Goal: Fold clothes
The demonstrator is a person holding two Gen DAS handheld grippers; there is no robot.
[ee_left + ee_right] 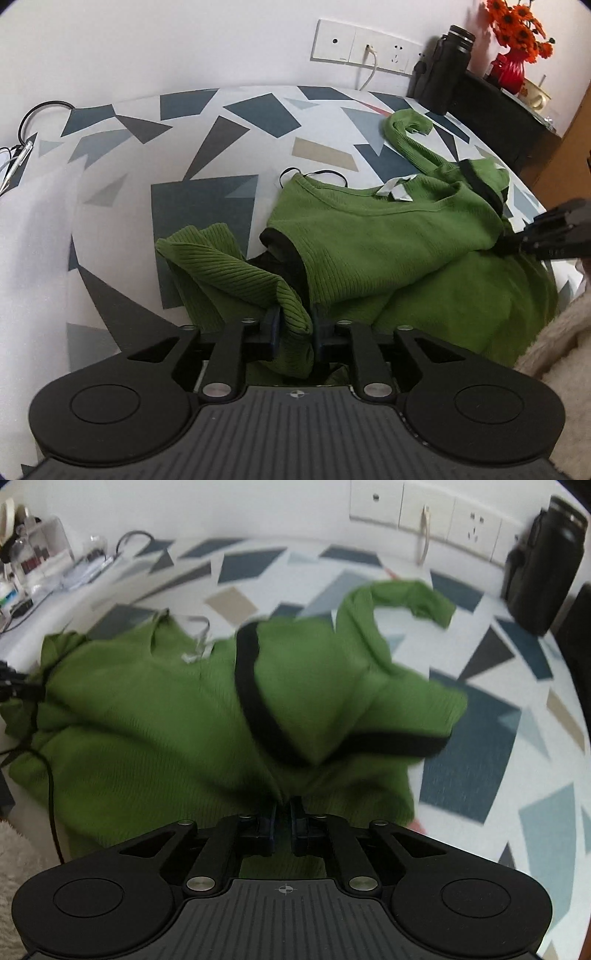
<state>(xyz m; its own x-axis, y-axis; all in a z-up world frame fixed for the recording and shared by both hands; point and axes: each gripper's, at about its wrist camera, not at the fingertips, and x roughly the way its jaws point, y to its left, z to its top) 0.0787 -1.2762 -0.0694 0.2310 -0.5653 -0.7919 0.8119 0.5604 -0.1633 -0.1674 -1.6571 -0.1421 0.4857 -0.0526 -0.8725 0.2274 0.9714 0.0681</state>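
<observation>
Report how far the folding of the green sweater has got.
Done: little; the green sweater lies bunched on the patterned sheet. In hand: the left claw pinches a ribbed edge, the right claw grips the body. Left: the far sleeve sprawls loose; no neat fold shows yet.

Right hand-held gripper [283, 814] pinching green sweater [155, 716], black strap [255, 694], patterned tabletop [480, 709]
</observation>
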